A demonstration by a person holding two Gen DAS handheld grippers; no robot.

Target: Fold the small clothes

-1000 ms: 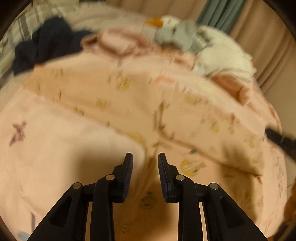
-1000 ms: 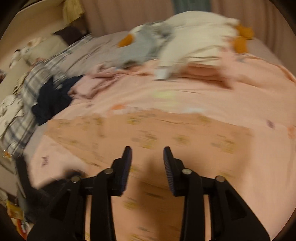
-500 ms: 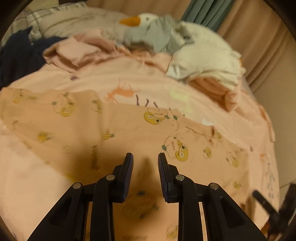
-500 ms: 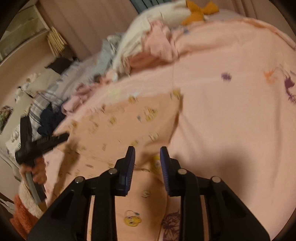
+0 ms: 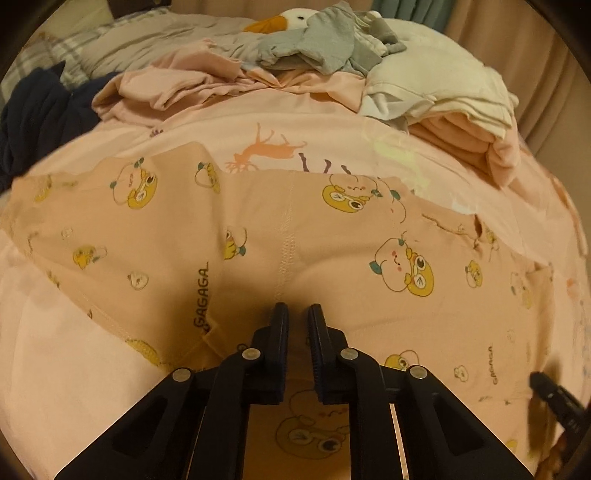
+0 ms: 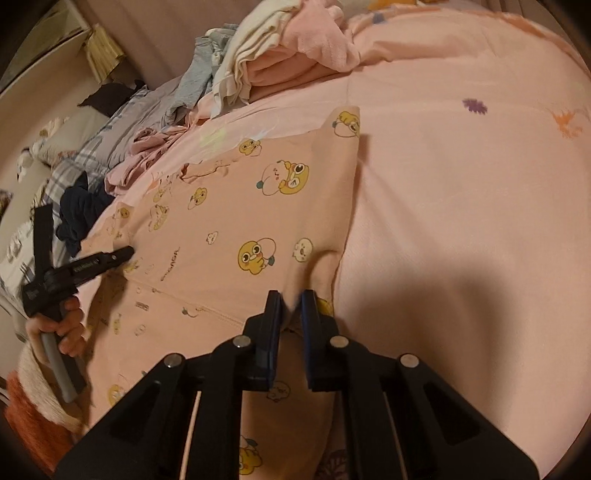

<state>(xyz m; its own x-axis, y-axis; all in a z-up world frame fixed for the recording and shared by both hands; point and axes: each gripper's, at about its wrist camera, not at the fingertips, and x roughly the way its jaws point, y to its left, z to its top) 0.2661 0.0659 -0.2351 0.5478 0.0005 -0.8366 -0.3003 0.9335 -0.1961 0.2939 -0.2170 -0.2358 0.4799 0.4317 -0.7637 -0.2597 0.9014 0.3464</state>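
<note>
A peach garment (image 5: 332, 258) printed with yellow cartoon figures lies spread flat on the pink bedsheet (image 5: 55, 350). My left gripper (image 5: 298, 314) is down on its near edge by the centre seam. Its jaws are closing to a narrow gap with a ridge of cloth in it. The right wrist view shows that left gripper (image 6: 127, 253) pressing on the garment (image 6: 229, 206) at its left side, held by a hand (image 6: 62, 328). My right gripper (image 6: 293, 301) is closing on the garment's right edge, and the cloth puckers up between the pads. It shows as a dark tip (image 5: 535, 378) at the left view's right edge.
Piled clothes line the far side of the bed: folded white and pink pieces (image 5: 443, 96), a grey garment (image 5: 332, 40) over a goose plush (image 5: 284, 20), crumpled pink clothes (image 5: 166, 88) and a navy garment (image 5: 37, 110). Bare pink sheet (image 6: 461, 221) stretches right of the garment.
Both grippers have come down onto the peach garment and their jaws have narrowed. The right one has swung to the garment's right edge and pinched it.
</note>
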